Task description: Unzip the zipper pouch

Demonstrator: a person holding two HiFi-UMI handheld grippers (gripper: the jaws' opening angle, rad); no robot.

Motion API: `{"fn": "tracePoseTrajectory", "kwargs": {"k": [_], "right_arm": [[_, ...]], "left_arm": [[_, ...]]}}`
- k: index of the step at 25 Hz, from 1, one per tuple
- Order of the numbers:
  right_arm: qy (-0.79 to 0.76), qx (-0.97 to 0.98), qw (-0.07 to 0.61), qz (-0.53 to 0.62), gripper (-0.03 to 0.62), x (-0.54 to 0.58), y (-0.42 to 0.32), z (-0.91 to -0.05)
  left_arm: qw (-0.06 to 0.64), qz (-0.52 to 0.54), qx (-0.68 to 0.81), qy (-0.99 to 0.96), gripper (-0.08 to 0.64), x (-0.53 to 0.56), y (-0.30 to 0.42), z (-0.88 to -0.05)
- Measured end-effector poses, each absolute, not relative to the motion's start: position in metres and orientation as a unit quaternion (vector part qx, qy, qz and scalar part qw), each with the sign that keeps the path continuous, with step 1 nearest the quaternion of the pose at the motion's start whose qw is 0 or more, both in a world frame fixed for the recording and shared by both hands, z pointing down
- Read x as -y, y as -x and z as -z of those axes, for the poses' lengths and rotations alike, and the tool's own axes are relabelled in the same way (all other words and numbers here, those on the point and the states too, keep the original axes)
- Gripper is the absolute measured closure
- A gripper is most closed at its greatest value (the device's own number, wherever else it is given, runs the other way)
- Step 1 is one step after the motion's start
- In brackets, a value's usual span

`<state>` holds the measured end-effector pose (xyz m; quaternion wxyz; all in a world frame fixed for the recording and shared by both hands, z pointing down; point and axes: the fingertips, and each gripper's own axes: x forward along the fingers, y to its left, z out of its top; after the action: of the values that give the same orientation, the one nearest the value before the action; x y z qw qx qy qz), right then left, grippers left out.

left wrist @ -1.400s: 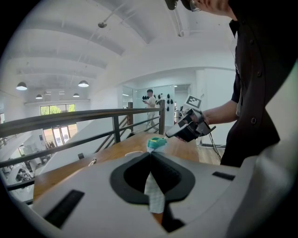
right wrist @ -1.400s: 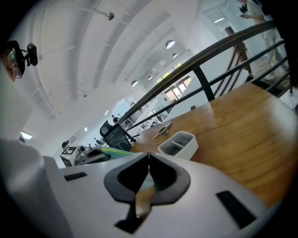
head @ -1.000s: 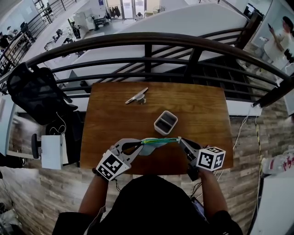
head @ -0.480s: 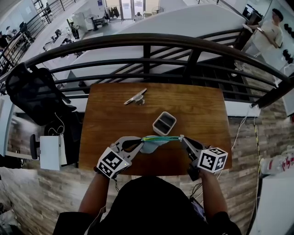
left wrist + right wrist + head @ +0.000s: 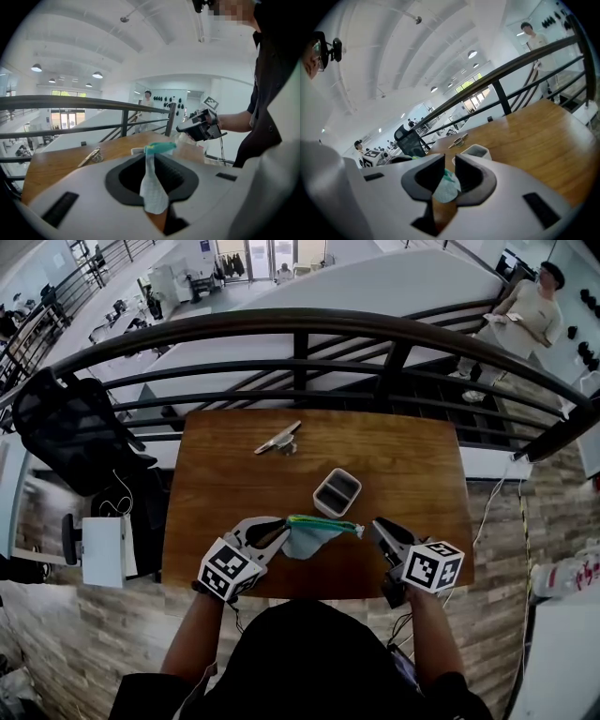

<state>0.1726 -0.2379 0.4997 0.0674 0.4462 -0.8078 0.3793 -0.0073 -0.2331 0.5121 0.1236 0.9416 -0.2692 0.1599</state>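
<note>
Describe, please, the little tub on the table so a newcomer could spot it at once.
Start at the brown wooden table before the dark railing. Near its middle, just beyond the green-edged pouch, stands a small tub. It alone is an open box, pale-walled and dark inside, unlike the flat metal clip farther back.

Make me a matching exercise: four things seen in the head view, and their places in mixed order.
1 zipper pouch; 2 small white box; 3 metal object; 4 black bag.
A far part of the table; B left of the table, off it; C table's middle; D over the table's near edge.
Pairs: 1-D, 2-C, 3-A, 4-B.
</note>
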Motion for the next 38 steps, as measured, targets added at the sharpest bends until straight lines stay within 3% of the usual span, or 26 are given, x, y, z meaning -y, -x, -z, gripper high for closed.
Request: {"fn": "tracePoseTrajectory", "kwargs": {"k": [2, 4, 12, 17, 25, 38], "right_arm": [[-0.453, 0.809, 0.065, -0.369, 0.484, 0.240, -0.174, -0.498], [-0.450, 0.811, 0.058, -0.368, 0.483, 0.241, -0.174, -0.496], [-0.456, 0.821, 0.041, -0.341, 0.501, 0.246, -0.174, -0.483], [-0.475, 0.828, 0.013, -0.297, 0.530, 0.249, -0.185, -0.463], [-0.518, 0.830, 0.006, -0.206, 0.593, 0.248, -0.198, -0.429], [-0.551, 0.829, -0.008, -0.095, 0.598, 0.240, -0.209, -0.391]], "left_arm": [[0.132, -0.151, 0.290, -0.936, 0.448, 0.237, 0.016, -0.513], [0.143, -0.133, 0.308, -0.931, 0.377, 0.242, 0.026, -0.508], [0.143, -0.101, 0.343, -0.923, 0.376, 0.251, 0.045, -0.493], [0.140, -0.078, 0.367, -0.916, 0.393, 0.256, 0.052, -0.480], [0.110, -0.037, 0.423, -0.899, 0.523, 0.263, 0.070, -0.437], [0.066, -0.003, 0.470, -0.880, 0.540, 0.251, 0.097, -0.399]]}}
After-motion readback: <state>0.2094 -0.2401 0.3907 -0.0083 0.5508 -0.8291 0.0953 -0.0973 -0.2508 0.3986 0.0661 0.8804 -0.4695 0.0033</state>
